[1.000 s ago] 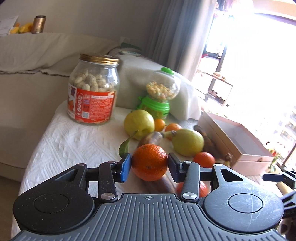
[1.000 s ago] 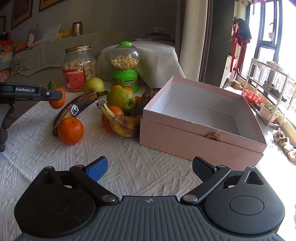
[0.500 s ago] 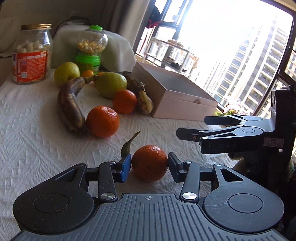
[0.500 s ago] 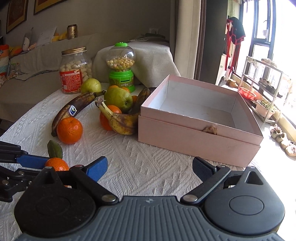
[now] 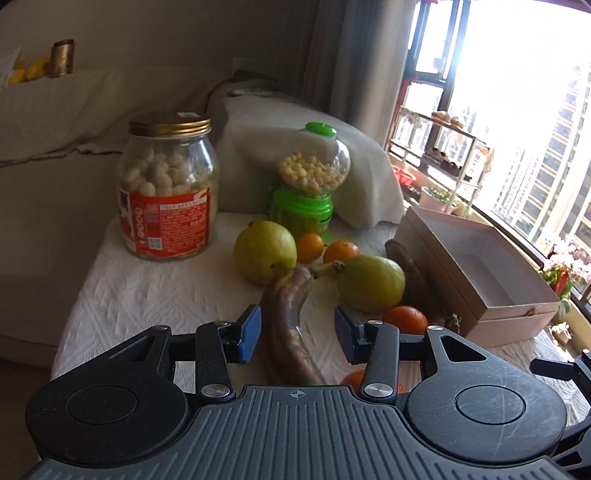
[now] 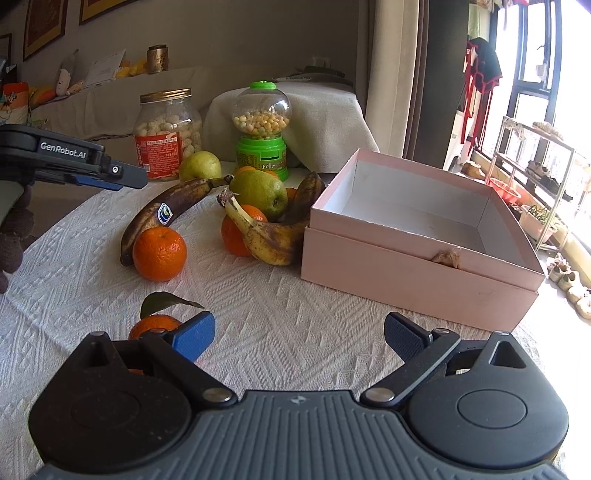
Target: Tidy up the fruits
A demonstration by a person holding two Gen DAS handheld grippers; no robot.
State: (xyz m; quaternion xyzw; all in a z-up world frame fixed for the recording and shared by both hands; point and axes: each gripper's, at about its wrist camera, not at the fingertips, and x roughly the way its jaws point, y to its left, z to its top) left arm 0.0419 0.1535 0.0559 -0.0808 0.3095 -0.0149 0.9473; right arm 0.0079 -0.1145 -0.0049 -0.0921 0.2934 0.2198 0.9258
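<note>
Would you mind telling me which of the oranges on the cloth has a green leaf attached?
The orange with the leaf lies nearest the right gripper, beside its left finger; the other oranges are bare.

Setting: a home, living room of a high-rise flat. Evidence: sofa (image 5: 55, 122) draped in a beige cover behind the worktop (image 6: 280, 314), which carries a white textured cloth; framed pictures (image 6: 44, 26) on the wall; curtain (image 6: 391, 74) beside a large window (image 5: 517, 110) showing tower blocks; clothes (image 6: 482, 70) hanging near it; shoes (image 6: 569, 277) on the floor; snack jar (image 5: 168, 188) and candy dispenser (image 5: 308, 184).
</note>
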